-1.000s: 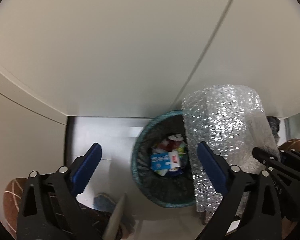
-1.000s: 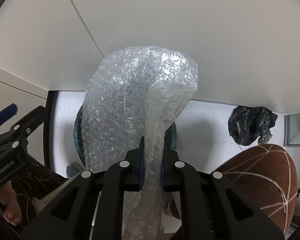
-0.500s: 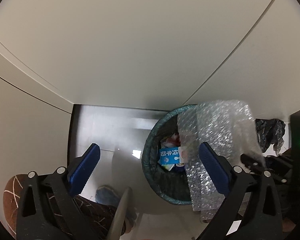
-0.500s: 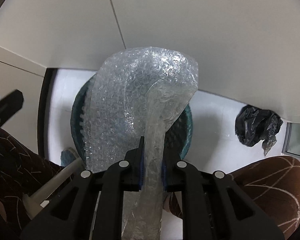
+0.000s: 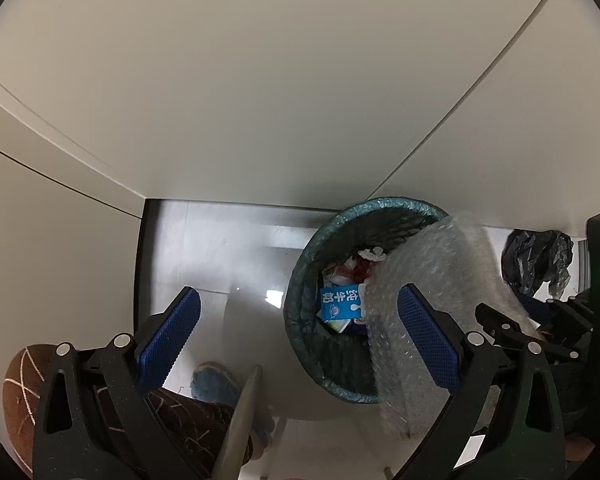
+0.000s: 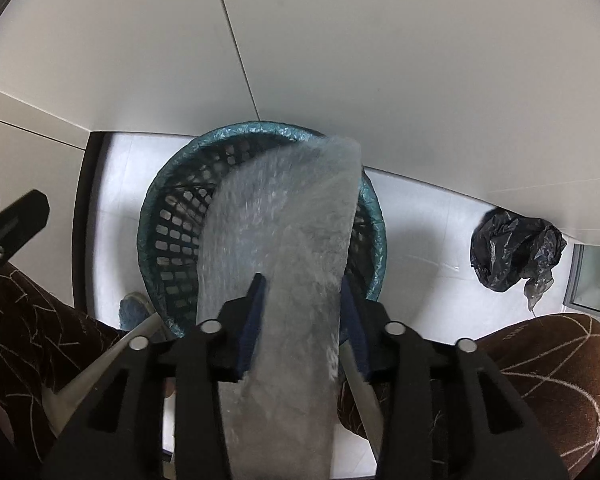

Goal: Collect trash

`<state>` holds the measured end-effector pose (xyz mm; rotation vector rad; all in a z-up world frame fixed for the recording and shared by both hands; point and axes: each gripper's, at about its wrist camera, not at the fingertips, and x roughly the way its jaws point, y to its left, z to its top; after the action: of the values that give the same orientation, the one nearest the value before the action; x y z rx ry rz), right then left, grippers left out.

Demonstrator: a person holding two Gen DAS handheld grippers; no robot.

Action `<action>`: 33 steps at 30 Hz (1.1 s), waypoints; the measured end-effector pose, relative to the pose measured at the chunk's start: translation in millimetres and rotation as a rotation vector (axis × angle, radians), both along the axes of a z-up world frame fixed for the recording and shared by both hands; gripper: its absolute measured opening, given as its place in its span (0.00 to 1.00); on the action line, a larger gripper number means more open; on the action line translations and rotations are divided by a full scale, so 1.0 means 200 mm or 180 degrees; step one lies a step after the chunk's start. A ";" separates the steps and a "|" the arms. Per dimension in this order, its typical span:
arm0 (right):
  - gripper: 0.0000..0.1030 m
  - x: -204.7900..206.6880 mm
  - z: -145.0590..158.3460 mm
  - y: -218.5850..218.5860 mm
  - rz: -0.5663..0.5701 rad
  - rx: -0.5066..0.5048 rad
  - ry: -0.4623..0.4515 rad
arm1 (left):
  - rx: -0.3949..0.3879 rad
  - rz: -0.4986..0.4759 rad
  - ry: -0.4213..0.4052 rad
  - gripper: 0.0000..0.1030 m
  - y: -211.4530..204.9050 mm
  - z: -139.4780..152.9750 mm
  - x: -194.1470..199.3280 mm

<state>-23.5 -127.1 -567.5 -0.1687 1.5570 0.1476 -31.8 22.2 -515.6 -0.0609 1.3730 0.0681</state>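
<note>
A sheet of bubble wrap (image 6: 284, 216) hangs blurred over a teal-lined mesh waste basket (image 6: 168, 184), its lower end inside the rim. My right gripper (image 6: 302, 280) points down above the basket; its jaws are opening with the wrap loose between the blue pads. In the left wrist view the same bubble wrap (image 5: 432, 264) drapes over the right side of the basket (image 5: 380, 202), which holds a blue carton (image 5: 338, 304) and other litter. My left gripper (image 5: 296, 304) stands open beside the basket with nothing held between its fingers.
The basket stands on a pale floor against white wall panels. A crumpled black plastic bag (image 6: 512, 248) lies on the floor to the right. The person's legs in brown patterned trousers (image 6: 552, 368) flank the basket, with a blue slipper (image 5: 214, 380) and a metal leg (image 5: 240, 420) nearby.
The right jaws, shut on the bubble wrap before, have parted, and the wrap has sunk blurred into the basket. The right gripper came down closer to the basket.
</note>
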 end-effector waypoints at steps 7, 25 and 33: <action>0.61 0.01 0.07 -0.04 -0.0112 0.0034 -0.0133 | -0.0012 0.0034 0.0067 0.94 0.00 -0.01 -0.01; 0.91 -0.14 0.83 -0.24 -0.0291 0.0243 -0.1047 | -0.0181 0.0018 -0.0398 0.94 -0.02 0.54 -0.15; 0.91 -0.25 1.36 -0.31 -0.0364 0.0436 -0.1532 | -0.0269 -0.0050 -0.0769 0.94 -0.05 1.01 -0.26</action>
<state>-74.2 -188.3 -295.8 -0.0037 1.0695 0.1127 -83.6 11.5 -314.1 -0.1252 1.1343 -0.0105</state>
